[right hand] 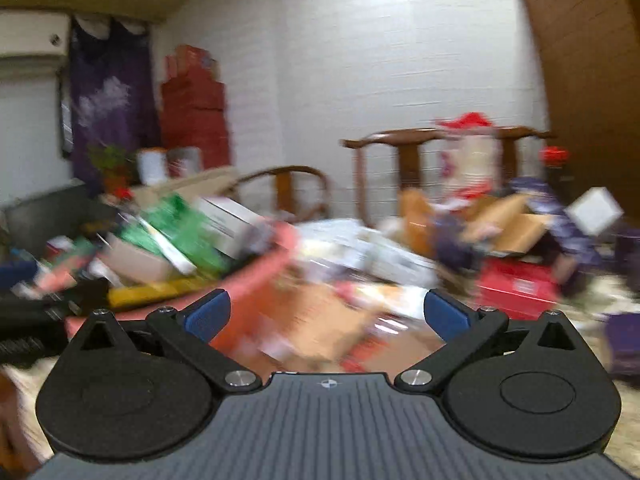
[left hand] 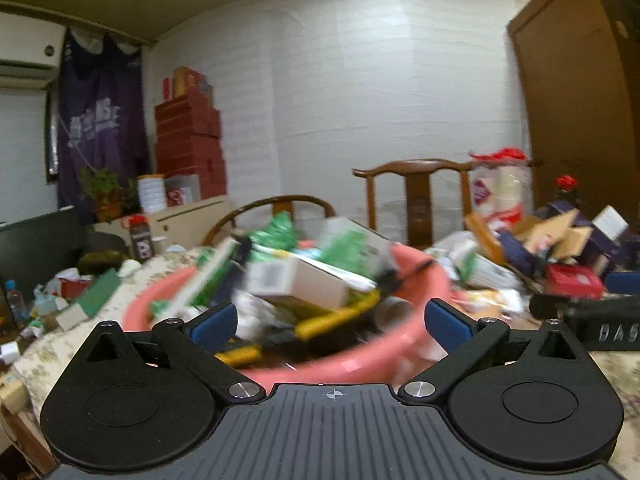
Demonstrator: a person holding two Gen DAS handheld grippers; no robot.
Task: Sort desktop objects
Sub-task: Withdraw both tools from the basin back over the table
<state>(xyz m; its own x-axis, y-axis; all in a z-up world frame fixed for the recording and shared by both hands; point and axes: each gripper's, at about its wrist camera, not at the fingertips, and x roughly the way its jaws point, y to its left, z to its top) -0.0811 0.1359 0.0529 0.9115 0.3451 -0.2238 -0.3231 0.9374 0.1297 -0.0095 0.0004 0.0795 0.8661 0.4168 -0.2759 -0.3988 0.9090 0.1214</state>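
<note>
A pink basin (left hand: pixel 416 268) stands on the table, heaped with boxes, green packets and a yellow tool. A white box (left hand: pixel 300 280) lies on top of the heap. My left gripper (left hand: pixel 330 322) is open and empty just in front of the basin's near rim. The basin also shows at the left of the right wrist view (right hand: pixel 276 252). My right gripper (right hand: pixel 326 314) is open and empty over a blurred litter of orange and white packets (right hand: pixel 320 320) right of the basin. Both views are motion-blurred.
A red box (right hand: pixel 516 286) and torn cardboard boxes (left hand: pixel 556 232) pile up at the right. Two wooden chairs (left hand: pixel 416 188) stand behind the table. The other gripper's black body (left hand: pixel 596 320) shows at the right. A floral tablecloth (left hand: pixel 48 352) covers the table; small litter lies at left.
</note>
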